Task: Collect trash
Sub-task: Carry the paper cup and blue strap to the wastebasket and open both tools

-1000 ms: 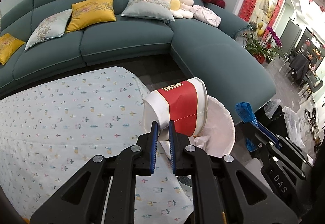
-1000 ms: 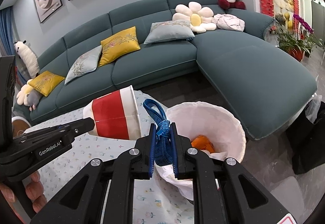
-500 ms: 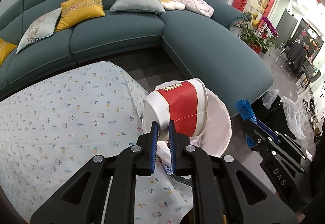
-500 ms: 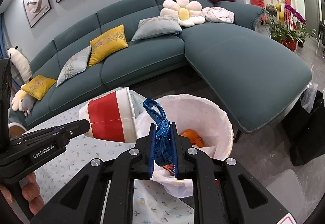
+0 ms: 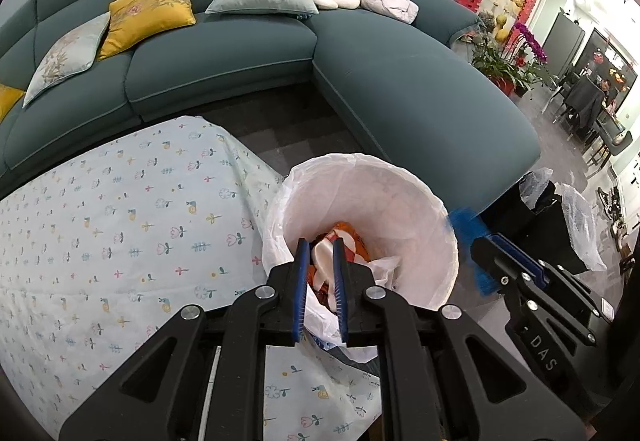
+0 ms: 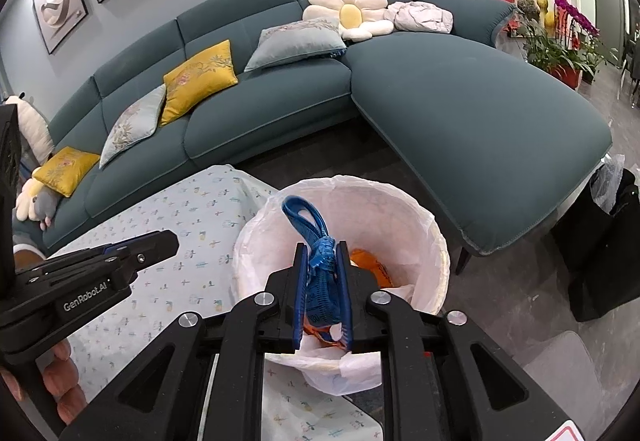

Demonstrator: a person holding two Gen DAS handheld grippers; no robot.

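While the teal sofa [image 5: 224, 53] curved behind everything, the flower-print tablecloth [image 5: 100, 241] covered the table, and the white-lined trash bin [image 5: 436, 209] stood just off its right edge. Orange trash [image 5: 352, 241] lay in the bin's bottom. "GenRobot.AI" read on the left gripper [image 6: 160, 241] in the right wrist view; "DAS" showed on the right gripper [image 5: 486, 247] in the left wrist view. The right gripper [image 6: 322, 261] stayed clamped on a knotted blue measuring tape [image 6: 316, 241] above the bin. The left gripper [image 5: 320, 245] stood slightly parted and held nothing. Half a second earlier it had pinched a red-and-white paper cup over the bin; that cup had since left its grasp, and I could not make it out anywhere.
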